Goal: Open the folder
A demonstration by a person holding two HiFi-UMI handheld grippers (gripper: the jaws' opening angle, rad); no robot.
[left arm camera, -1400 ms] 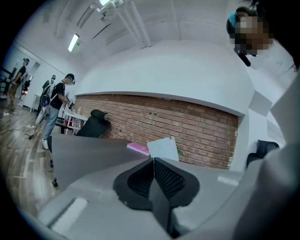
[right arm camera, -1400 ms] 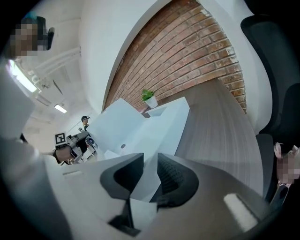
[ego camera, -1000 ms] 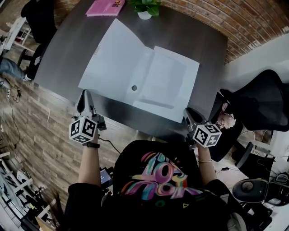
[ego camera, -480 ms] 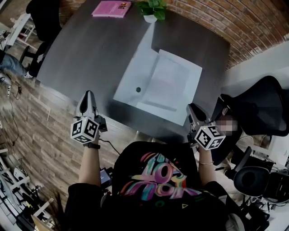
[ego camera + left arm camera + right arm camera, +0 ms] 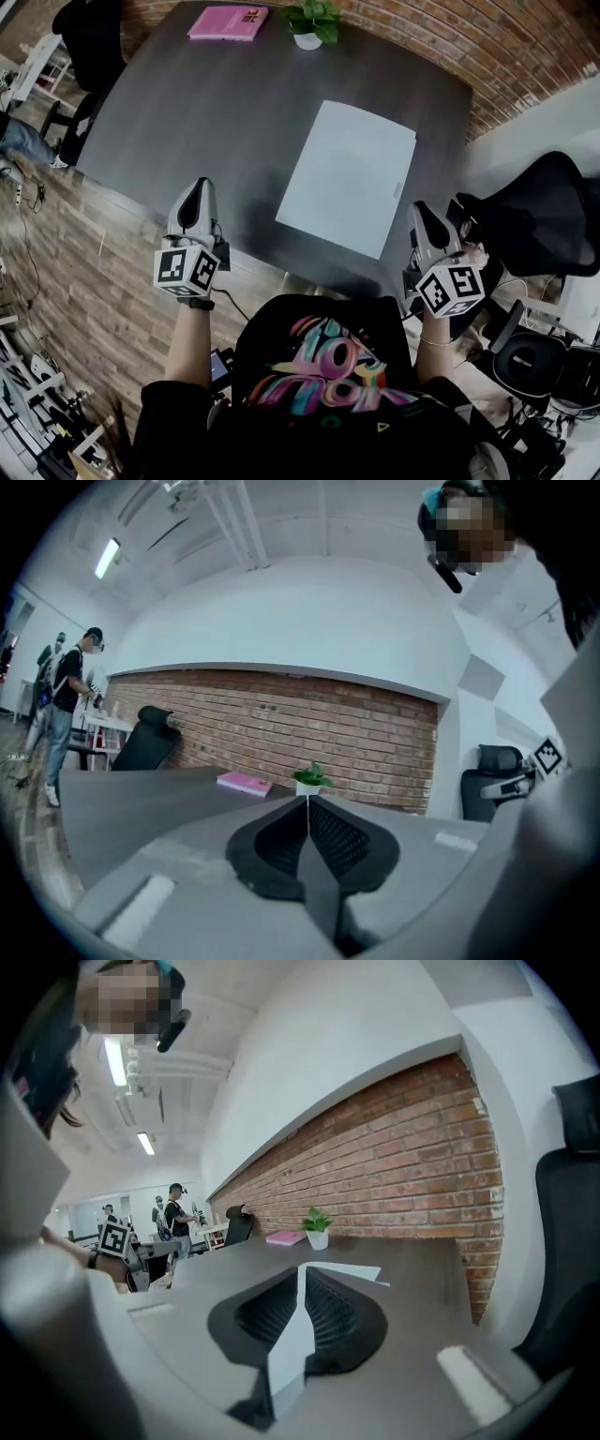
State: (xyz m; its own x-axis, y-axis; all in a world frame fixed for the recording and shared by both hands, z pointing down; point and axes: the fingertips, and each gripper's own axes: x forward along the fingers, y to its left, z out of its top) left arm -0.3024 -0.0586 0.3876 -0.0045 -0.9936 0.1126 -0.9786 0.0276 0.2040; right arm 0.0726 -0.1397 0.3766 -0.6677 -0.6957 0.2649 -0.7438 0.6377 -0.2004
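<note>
Your dark grey worktop [image 5: 216, 122] stands on a wood-plank floor [image 5: 84, 281], with a red brick wall [image 5: 441, 33] along its far side and a white wall [image 5: 281, 635] above the brick. You have a black office chair [image 5: 539, 220] at your right and another black chair [image 5: 89, 37] by the far left corner — and a small potted plant [image 5: 309, 19] near a pink book [image 5: 225, 21] at the far edge. A strip light [image 5: 106, 557] glows on the white ceiling [image 5: 281, 527].

white folder [image 5: 347, 178], dark grey table [image 5: 216, 112], pink book [image 5: 225, 21]
</note>
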